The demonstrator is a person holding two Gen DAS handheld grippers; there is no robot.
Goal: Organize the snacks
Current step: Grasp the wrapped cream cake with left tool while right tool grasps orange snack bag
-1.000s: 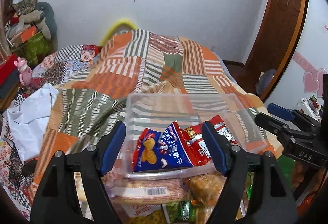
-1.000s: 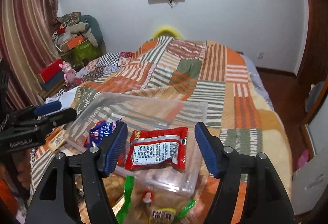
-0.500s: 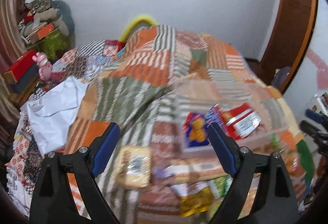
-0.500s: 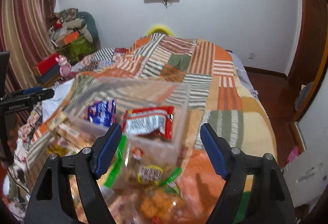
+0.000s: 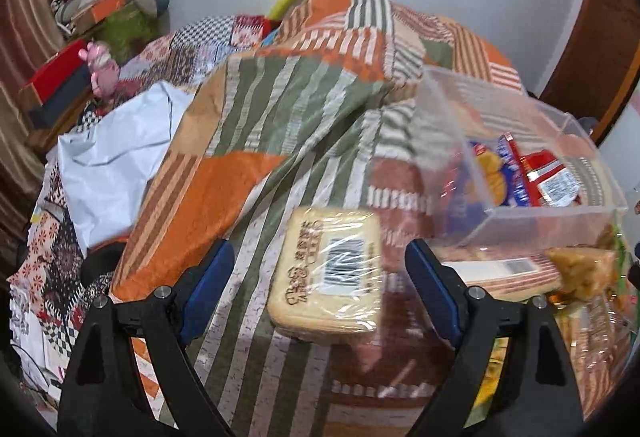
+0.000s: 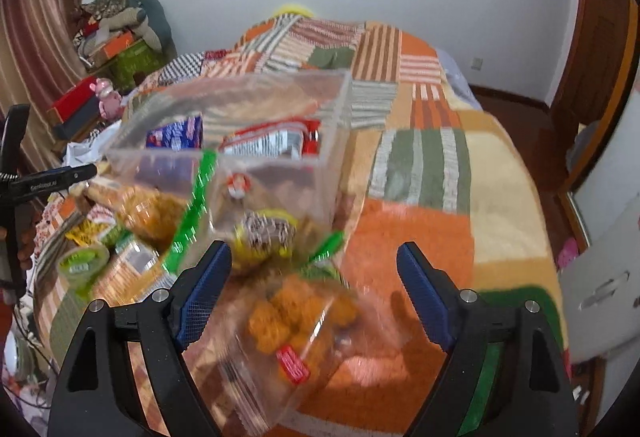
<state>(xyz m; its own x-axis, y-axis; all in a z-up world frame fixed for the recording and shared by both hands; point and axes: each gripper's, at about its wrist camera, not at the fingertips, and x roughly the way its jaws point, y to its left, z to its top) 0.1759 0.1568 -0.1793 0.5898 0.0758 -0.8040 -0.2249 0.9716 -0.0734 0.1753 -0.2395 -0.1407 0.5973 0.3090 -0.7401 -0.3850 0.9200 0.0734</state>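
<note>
A clear plastic bin [image 5: 532, 215] [image 6: 276, 165] stands on the patchwork bedspread and holds a blue snack bag [image 5: 494, 173] [image 6: 176, 133] and a red packet [image 5: 550, 177] [image 6: 276, 141]. My left gripper [image 5: 320, 285] is open, its jaws either side of a wrapped pale cake pack [image 5: 332, 271] lying on the bed, not touching it. My right gripper [image 6: 314, 291] is open above a clear bag of orange fried snacks [image 6: 296, 317]. A green-trimmed snack bag [image 6: 260, 233] lies against the bin's front wall.
Several more snack packs [image 6: 120, 237] lie left of the bin, and some [image 5: 576, 273] lie under its near edge. A white plastic bag [image 5: 116, 161] lies at the bed's left side. Boxes and clutter [image 5: 60, 77] stand beside the bed. The left gripper shows in the right wrist view [image 6: 60, 179].
Both grippers have pulled back from the bin and lowered. The left one swung left to the cake pack; the right one dropped toward the bags in front of the bin.
</note>
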